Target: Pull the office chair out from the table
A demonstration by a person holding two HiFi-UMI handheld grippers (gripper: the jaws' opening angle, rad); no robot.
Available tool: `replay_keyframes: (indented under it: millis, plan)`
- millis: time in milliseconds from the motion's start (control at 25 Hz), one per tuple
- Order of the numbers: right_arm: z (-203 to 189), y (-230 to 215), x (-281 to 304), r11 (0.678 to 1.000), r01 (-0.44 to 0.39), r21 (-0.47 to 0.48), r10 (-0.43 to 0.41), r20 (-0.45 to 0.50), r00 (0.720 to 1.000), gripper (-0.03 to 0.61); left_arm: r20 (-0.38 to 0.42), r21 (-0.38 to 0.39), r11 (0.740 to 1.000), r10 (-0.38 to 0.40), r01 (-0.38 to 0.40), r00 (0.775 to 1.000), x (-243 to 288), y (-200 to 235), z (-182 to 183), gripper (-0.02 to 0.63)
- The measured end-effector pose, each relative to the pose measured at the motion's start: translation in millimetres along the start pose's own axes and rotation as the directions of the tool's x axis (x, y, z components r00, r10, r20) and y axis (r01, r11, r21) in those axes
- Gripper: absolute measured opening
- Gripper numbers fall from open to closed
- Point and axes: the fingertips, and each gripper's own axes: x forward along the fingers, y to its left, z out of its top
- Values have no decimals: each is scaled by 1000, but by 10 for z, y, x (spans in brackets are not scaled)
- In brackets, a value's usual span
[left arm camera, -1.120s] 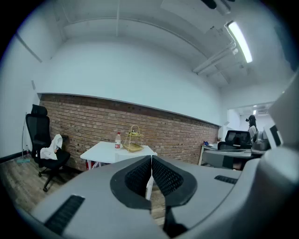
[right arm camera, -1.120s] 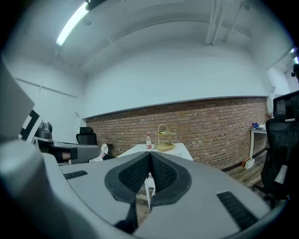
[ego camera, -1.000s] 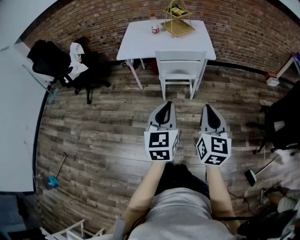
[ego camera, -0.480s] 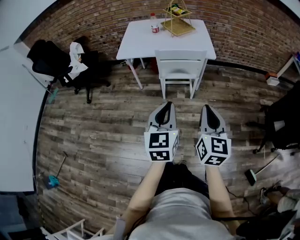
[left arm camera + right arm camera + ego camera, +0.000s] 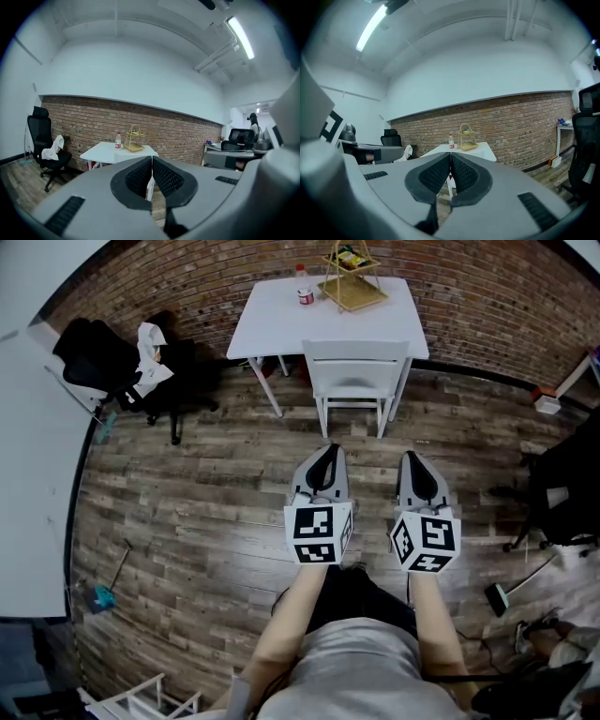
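Observation:
A white chair (image 5: pixel 356 367) stands tucked under the front edge of a white table (image 5: pixel 281 320) against the brick wall. A black office chair (image 5: pixel 127 371) with a white cloth draped on it stands further left by the wall, also in the left gripper view (image 5: pixel 44 140). My left gripper (image 5: pixel 328 452) and right gripper (image 5: pixel 415 458) are held side by side over the wooden floor, a good way short of the white chair and pointing at it. Both are shut and empty; the pads meet in the left gripper view (image 5: pixel 152 161) and the right gripper view (image 5: pixel 450 157).
On the table stand a bottle (image 5: pixel 304 284) and a wire basket (image 5: pixel 353 277). A white desk (image 5: pixel 28 474) runs along the left, another black chair (image 5: pixel 572 484) is at the right, and a brush (image 5: pixel 101 601) and a floor tool (image 5: pixel 502 592) lie on the floor.

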Motion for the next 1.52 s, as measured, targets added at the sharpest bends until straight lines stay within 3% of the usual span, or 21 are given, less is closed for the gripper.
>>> replay_keyframes:
  millis: [720, 1520]
  plan:
    - [-196, -322, 429, 998, -62, 20, 64, -61, 996, 14, -45, -19, 999, 30, -31, 999, 483, -42, -173, 17]
    - [15, -377, 2264, 1000, 0, 28, 3, -94, 996, 14, -66, -47, 996, -72, 69, 995, 2086, 971, 127, 17]
